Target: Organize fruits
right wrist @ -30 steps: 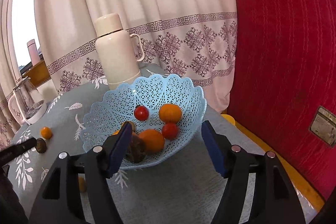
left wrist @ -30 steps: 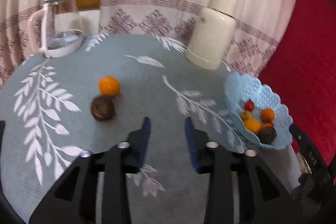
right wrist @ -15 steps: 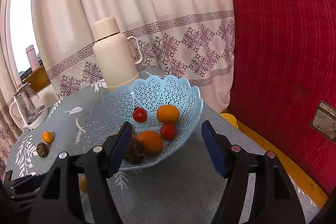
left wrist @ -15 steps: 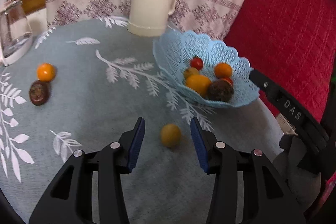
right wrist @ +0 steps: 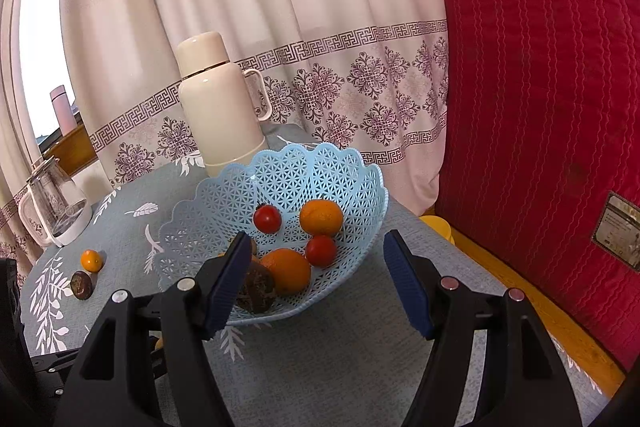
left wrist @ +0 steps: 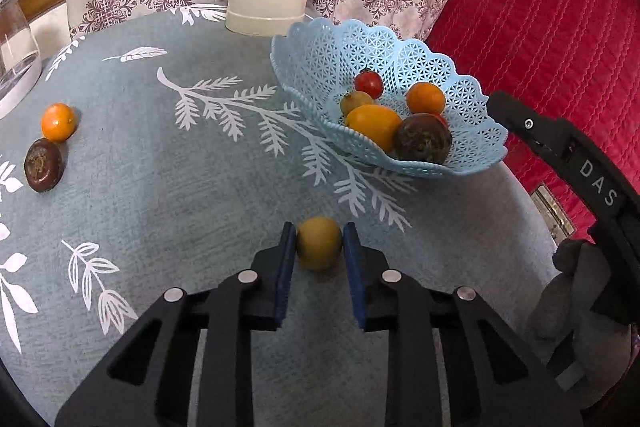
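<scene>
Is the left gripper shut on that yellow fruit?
Shut: left gripper has just closed, both blue pads touching the yellow fruit on the table.

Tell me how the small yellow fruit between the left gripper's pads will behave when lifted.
The yellow fruit is round and smooth, so it may roll or slip if the left gripper loosens. It looks small, probably light.

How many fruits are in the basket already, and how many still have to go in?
Done: about six fruits sit in the basket. In hand: the left gripper has just closed its jaws on a yellow fruit that rests on the table. Left: an orange and a brown fruit wait together on the far side. The right gripper is open and empty by the basket.
</scene>
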A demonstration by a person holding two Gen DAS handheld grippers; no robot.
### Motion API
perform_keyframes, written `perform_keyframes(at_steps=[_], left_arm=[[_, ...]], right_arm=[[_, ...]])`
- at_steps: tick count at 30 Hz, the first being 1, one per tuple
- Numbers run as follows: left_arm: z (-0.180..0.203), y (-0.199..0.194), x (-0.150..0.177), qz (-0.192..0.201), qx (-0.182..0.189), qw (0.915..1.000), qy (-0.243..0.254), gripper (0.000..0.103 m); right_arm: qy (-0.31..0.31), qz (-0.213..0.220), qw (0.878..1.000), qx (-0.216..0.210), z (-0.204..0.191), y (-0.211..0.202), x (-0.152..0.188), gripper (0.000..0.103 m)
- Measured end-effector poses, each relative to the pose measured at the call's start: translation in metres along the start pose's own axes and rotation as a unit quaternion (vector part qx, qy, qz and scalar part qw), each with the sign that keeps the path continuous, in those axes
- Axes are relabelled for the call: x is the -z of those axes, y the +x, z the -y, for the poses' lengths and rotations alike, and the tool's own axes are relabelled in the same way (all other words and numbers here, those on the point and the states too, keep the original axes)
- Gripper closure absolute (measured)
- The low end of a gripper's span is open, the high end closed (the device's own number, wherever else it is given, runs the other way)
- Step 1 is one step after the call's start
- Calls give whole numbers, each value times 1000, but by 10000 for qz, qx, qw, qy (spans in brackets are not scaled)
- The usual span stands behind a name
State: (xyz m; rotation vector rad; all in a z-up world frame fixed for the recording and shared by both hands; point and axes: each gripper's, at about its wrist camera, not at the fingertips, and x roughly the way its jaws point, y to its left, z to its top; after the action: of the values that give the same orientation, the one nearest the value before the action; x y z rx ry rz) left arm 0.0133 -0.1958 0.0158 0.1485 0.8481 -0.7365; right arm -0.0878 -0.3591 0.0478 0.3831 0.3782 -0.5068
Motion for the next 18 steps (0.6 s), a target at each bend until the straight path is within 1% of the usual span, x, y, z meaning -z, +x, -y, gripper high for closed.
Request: perform_keyframes(at_steps=[7, 12, 18], left_arm=[[-3, -17, -10, 290, -25, 9996, -55, 78], [-1, -30, -28, 557, -78, 9984, -37, 78], [6, -31, -54, 771, -46, 9970, -13, 78]], right_arm=[[16, 13, 10000, -7, -1, -1, 0, 35], [15, 19, 10000, -3, -2, 0, 0, 35], [20, 19, 10000, -5, -2, 0, 0, 35]])
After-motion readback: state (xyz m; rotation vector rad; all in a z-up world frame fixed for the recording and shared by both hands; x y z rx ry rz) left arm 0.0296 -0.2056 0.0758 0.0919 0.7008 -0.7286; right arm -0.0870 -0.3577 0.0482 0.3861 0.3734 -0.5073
